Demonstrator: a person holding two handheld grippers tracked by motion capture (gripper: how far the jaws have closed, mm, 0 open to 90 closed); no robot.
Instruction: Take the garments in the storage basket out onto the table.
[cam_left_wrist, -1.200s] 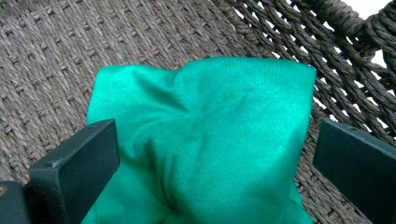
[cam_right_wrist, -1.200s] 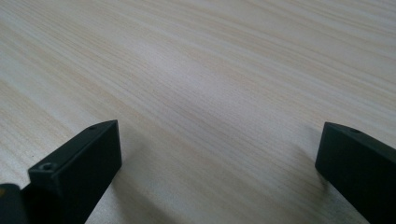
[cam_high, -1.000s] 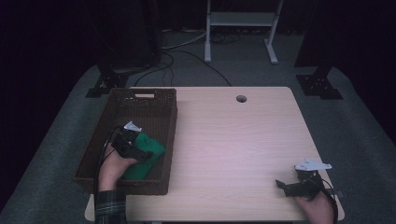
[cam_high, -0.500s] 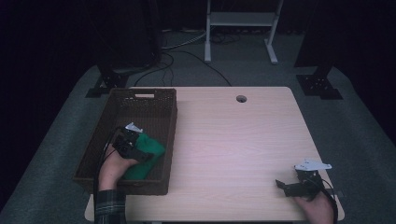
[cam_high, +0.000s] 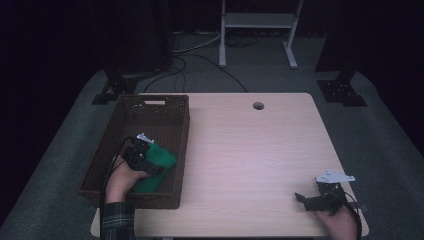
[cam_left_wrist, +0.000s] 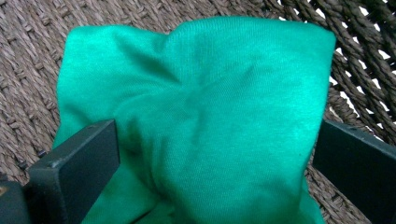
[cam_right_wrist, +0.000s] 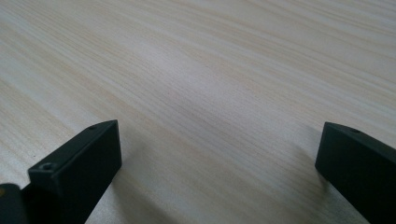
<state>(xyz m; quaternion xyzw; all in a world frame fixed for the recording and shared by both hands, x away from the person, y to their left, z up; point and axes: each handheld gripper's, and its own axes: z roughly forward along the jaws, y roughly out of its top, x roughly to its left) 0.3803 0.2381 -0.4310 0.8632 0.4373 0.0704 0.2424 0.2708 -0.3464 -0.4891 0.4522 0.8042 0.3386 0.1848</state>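
Observation:
A green folded cloth (cam_high: 161, 159) lies in the near part of a dark brown wicker basket (cam_high: 183, 131) at the table's left side. My left gripper (cam_high: 151, 161) is down inside the basket, held by a hand with a plaid sleeve. In the left gripper view the cloth (cam_left_wrist: 201, 93) bulges between the two jaws of my left gripper (cam_left_wrist: 217, 140), which stand wide apart, open around it, on the basket's woven bottom (cam_left_wrist: 28, 70). My right gripper (cam_high: 304, 199) rests low at the table's near right corner, open, with bare wood (cam_right_wrist: 210, 70) between the jaws of my right gripper (cam_right_wrist: 219, 140).
The light wooden table (cam_high: 250, 150) has a round cable hole (cam_high: 258, 106) near its far edge. The basket has a handle slot (cam_high: 154, 103) in its far wall. Beyond the table are dark stands, cables and a white frame on grey carpet.

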